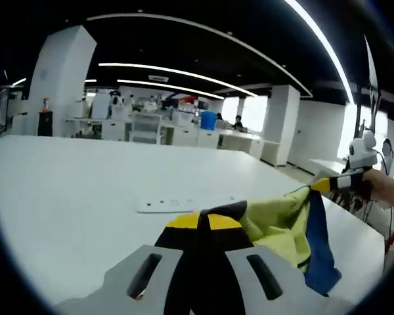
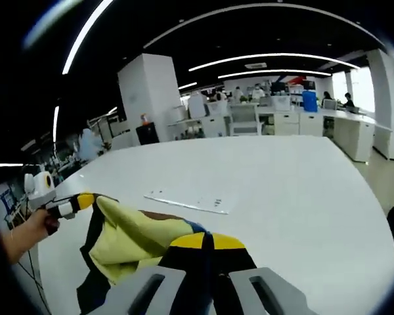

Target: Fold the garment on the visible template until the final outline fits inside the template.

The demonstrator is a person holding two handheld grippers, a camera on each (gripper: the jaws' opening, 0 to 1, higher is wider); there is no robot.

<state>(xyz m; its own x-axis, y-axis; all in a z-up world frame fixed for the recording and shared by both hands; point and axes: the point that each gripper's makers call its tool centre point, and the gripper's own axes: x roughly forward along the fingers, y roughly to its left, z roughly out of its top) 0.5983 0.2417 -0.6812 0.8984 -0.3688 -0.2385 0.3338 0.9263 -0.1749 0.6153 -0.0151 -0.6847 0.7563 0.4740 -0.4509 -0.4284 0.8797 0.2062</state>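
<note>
A yellow, black and blue garment [image 1: 282,230] hangs stretched in the air between my two grippers, above the white table [image 1: 72,190]. My left gripper [image 1: 204,220] is shut on one edge of the cloth. In the left gripper view my right gripper [image 1: 328,185] holds the far end at the right. In the right gripper view my right gripper [image 2: 207,241] is shut on the garment [image 2: 134,243], and my left gripper [image 2: 75,202] pinches the other end at the left. A flat white template sheet [image 1: 184,204] lies on the table beyond the cloth; the right gripper view shows the template sheet [image 2: 187,200] too.
A hand [image 2: 26,233] grips the left tool. Beyond the table's far edge stand a white pillar [image 1: 59,82], desks, chairs and a blue water bottle [image 1: 208,120]. Several people sit in the background.
</note>
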